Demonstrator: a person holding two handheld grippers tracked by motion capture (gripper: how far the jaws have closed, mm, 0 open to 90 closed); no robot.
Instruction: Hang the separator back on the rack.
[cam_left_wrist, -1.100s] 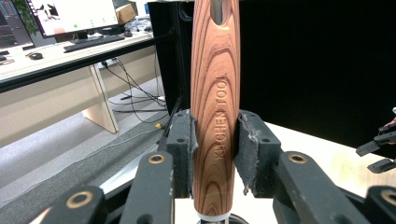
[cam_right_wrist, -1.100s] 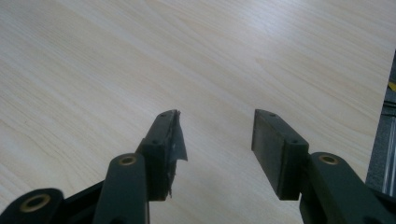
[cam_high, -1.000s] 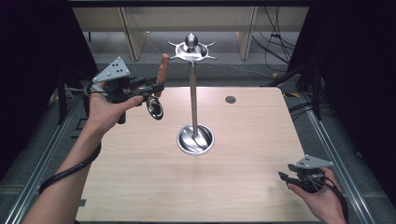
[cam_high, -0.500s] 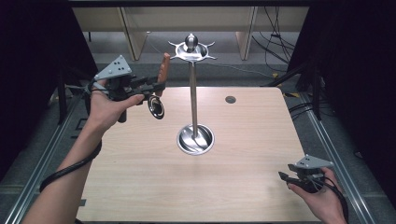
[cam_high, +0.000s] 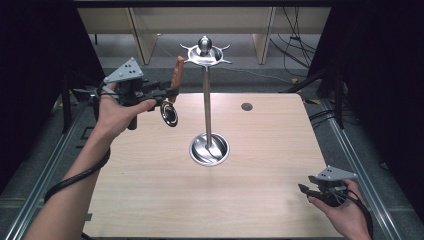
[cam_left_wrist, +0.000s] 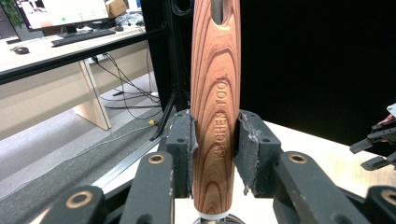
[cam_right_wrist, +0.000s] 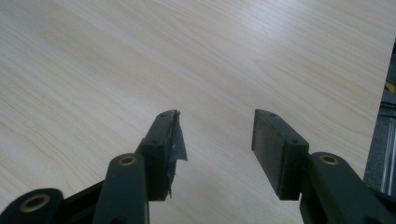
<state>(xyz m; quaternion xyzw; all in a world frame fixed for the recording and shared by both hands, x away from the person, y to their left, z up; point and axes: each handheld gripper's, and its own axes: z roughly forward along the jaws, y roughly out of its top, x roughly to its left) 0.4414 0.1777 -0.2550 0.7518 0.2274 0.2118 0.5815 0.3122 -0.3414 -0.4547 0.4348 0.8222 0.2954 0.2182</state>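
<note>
Left gripper (cam_high: 167, 93): jaws were clamped on the spoon's wood handle (cam_left_wrist: 215, 107), held up high over the table's left back corner.
Spoon (cam_high: 170, 115): handle pointed up, shiny bowl hung down, just left of the rack's top, not touching it.
Change: vs 1 s ago the spoon sat a bit higher & closer to the rack; a small, slow move.
Meaning: prob. getting lined up to hang on a hook; not hung yet.
Rack (cam_high: 207, 100): tall metal pole w/ hooks on top, round base mid table (cam_high: 150, 200). Same spot.
Right gripper (cam_high: 306, 189): jaws apart, held nothing, low at the table's right front. Hadn't moved.
</note>
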